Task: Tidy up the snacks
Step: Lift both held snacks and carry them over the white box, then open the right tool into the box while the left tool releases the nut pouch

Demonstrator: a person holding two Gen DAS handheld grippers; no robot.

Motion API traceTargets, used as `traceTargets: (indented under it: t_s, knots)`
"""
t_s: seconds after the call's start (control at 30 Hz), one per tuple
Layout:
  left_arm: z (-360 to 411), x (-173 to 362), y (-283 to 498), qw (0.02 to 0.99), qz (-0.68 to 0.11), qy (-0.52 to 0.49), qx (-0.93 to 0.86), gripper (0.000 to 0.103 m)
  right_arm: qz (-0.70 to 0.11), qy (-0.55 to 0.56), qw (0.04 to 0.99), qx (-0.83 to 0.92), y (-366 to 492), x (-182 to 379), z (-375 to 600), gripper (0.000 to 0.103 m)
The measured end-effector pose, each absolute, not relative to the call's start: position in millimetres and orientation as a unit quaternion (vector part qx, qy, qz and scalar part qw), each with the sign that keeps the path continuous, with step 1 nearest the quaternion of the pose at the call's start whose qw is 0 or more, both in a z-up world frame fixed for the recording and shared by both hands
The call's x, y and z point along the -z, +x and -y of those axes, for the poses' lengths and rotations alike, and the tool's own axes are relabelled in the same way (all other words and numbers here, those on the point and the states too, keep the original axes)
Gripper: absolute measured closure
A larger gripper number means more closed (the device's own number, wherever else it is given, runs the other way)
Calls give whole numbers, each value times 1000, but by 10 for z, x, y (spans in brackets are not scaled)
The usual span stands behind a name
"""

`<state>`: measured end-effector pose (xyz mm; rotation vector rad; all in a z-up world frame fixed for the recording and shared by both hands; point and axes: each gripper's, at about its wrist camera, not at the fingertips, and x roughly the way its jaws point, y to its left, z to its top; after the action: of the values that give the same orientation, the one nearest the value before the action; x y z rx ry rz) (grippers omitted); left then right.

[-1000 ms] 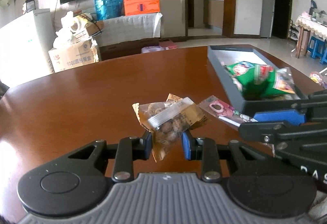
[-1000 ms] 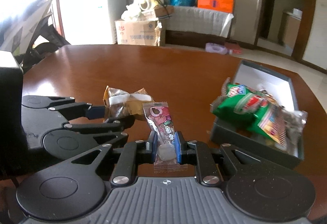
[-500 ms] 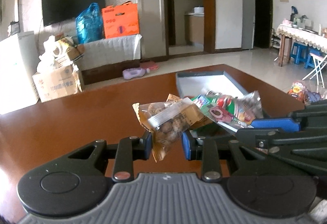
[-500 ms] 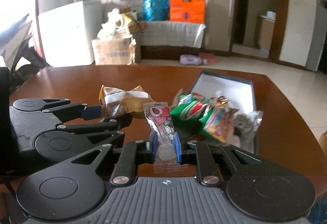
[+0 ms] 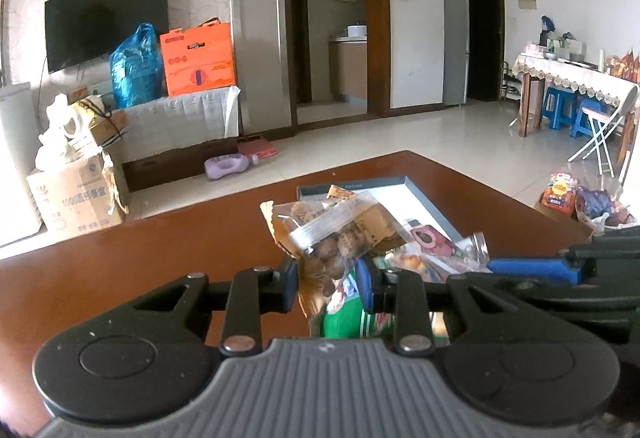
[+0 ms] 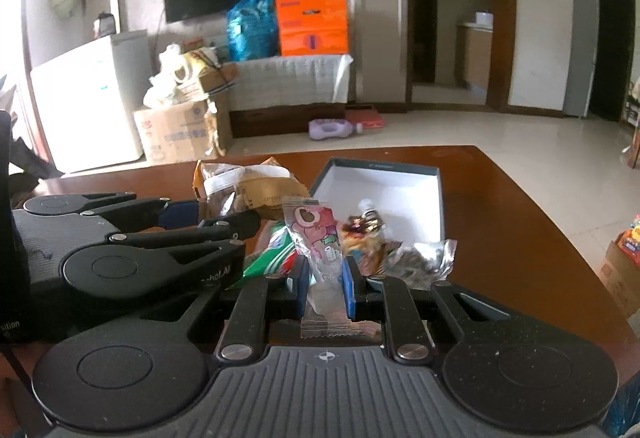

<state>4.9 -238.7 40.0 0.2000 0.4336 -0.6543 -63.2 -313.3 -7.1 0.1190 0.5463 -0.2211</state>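
The left gripper (image 5: 327, 288) is pinching a clear brown packet of nuts (image 5: 336, 234), and the right gripper (image 6: 325, 292) is clamping a pink strawberry-print sweet wrapper (image 6: 318, 238), both above the grey cardboard box (image 6: 384, 174) on the brown wooden worktop (image 6: 500, 222). Each should be releasing over bare white floor; the green crisp bag (image 6: 268, 254) and foil sweets (image 6: 420, 258) are crowding the near end.

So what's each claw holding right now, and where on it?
The left claw pinches the brown nut packet near its lower end. The right claw grips the pink candy packet on its clear lower part.
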Motion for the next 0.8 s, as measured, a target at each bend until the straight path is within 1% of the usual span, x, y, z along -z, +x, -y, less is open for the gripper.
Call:
traceTargets:
  t_s: [0.27,0.47,0.5,0.53,0.57,0.8]
  knots:
    - [2847,-356,407,913,-202,114,335,75,-275,78,950,128,-306,196,3493,83]
    - [3146,-228,719,909,-210,117,342,75,-281,80,947,137,-57,288,3708,83]
    - [3179,-210,775,908,-211,116,343,77,-281,79,946,138,-23,298,3728,83]
    - [3209,-189,819,907,-212,117,344,84,-283,78,946,139,16,314,3750,83]
    - [3245,-173,869,907,-212,118,345,85,-285,78,945,140,59,335,3781,83]
    - [3476,-37,1161,903,-214,129,350,85,-295,85,941,144,266,449,3929,83]
